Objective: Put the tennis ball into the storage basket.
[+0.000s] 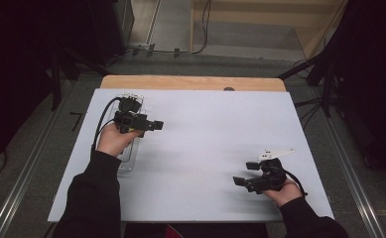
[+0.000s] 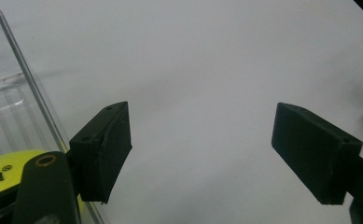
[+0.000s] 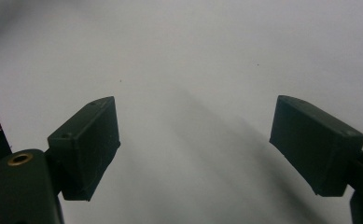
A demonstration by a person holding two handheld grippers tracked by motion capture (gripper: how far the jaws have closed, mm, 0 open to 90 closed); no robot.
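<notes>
I saw a clear plastic tray (image 1: pixel 126 158) lying along the left edge of the white board (image 1: pixel 205 148), with a yellow-green labelled item (image 2: pixel 2 175) inside it. My left gripper (image 1: pixel 153 125) was held just above the tray's far end, its jaws spread wide apart and empty, pointing toward the board's centre. My right gripper (image 1: pixel 244 173) hovered near the board's near right corner, well apart from the tray, its jaws likewise spread apart with nothing between them. Both hands (image 1: pixel 112 140) wore dark sleeves (image 1: pixel 94 198).
</notes>
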